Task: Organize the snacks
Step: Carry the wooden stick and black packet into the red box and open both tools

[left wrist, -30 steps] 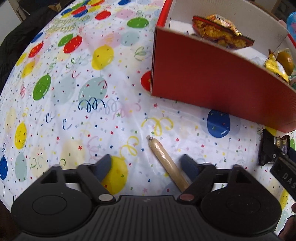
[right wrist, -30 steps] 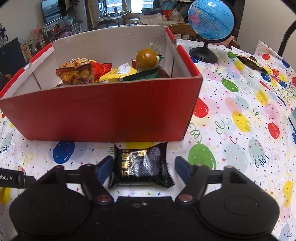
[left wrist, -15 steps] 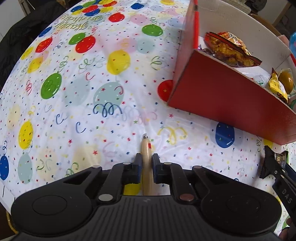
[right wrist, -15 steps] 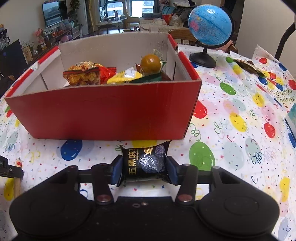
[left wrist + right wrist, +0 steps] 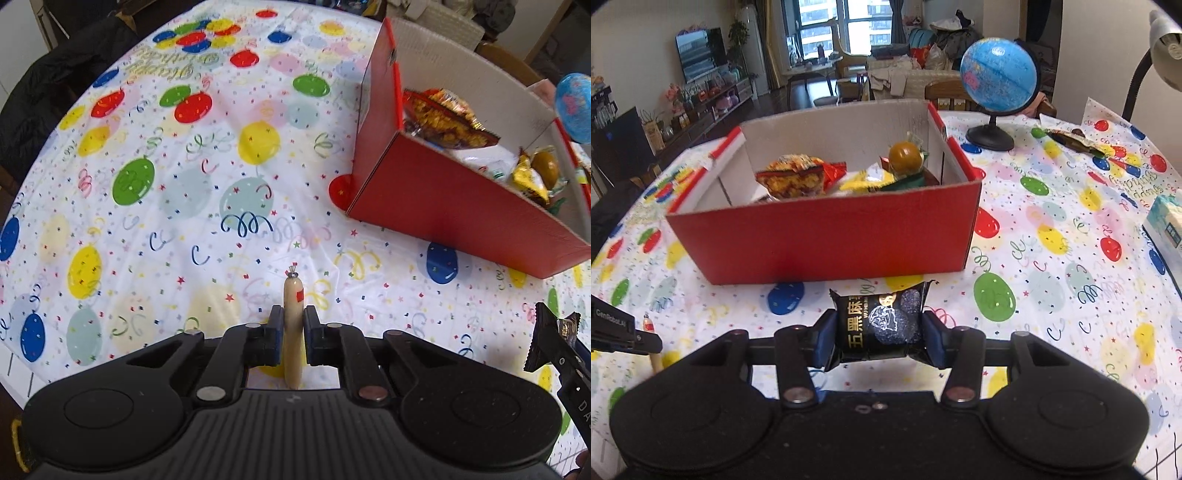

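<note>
at lower centre of each wrist view, the left gripper (image 5: 293,326) pinches a thin sausage stick (image 5: 293,325) mid-length; the right gripper (image 5: 879,332) squeezes a black snack packet (image 5: 881,325) by its sides. both look light and soft. the red box (image 5: 827,240) waits above.

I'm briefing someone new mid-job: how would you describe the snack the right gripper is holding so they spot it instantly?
Find the red cardboard box on the balloon-print tablecloth; just in front of its near wall, the right gripper is shut on a small black packet. It is the only black wrapper, with gold Chinese characters and crimped ends, unlike the orange and yellow packs inside the box.
</note>
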`<state>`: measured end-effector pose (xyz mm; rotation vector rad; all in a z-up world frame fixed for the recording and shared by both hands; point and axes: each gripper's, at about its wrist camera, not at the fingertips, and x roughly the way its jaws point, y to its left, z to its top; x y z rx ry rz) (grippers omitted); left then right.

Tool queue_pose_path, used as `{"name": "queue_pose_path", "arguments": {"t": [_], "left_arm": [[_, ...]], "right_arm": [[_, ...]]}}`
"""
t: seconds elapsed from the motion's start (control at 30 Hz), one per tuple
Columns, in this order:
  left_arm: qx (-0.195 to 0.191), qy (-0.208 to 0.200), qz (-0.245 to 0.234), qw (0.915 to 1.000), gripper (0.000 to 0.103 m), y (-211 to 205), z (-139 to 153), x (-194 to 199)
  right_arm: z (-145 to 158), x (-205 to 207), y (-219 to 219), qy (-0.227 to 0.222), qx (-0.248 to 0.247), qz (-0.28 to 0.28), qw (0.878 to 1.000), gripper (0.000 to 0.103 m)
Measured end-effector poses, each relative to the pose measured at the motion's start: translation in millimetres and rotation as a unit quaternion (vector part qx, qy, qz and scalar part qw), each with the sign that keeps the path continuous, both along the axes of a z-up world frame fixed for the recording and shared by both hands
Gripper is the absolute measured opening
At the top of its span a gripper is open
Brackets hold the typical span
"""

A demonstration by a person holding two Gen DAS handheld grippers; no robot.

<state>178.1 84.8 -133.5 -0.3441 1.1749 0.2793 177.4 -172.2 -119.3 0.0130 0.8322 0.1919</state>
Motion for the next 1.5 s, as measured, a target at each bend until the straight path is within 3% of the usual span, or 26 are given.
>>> {"name": "queue_pose_path", "arguments": {"t": [0.43,0.7,1.17,1.5], "left_arm": [[0.011,-0.08,-0.054,0.9953,0.011,-4,47,-22],[0.006,-0.106,-0.065,0.9922,0.011,-1,69,-26],[0.01,-0.16,-0.092,0.9828,0.011,-16,122,-6],[0.023,-0.192,-0.099,0.976,0.011,-26,145,26]], "right_arm": [[40,-31,16,-0.046,0.013,-0.003,0.999,0.048],[53,-39,17,-0.064,0.02,-0.009,0.998,0.048],[84,-18,15,-0.093,0.019,0.001,0.996,0.048],[97,15,14,-0.111,0.012,0.014,0.994,0.048]]}}
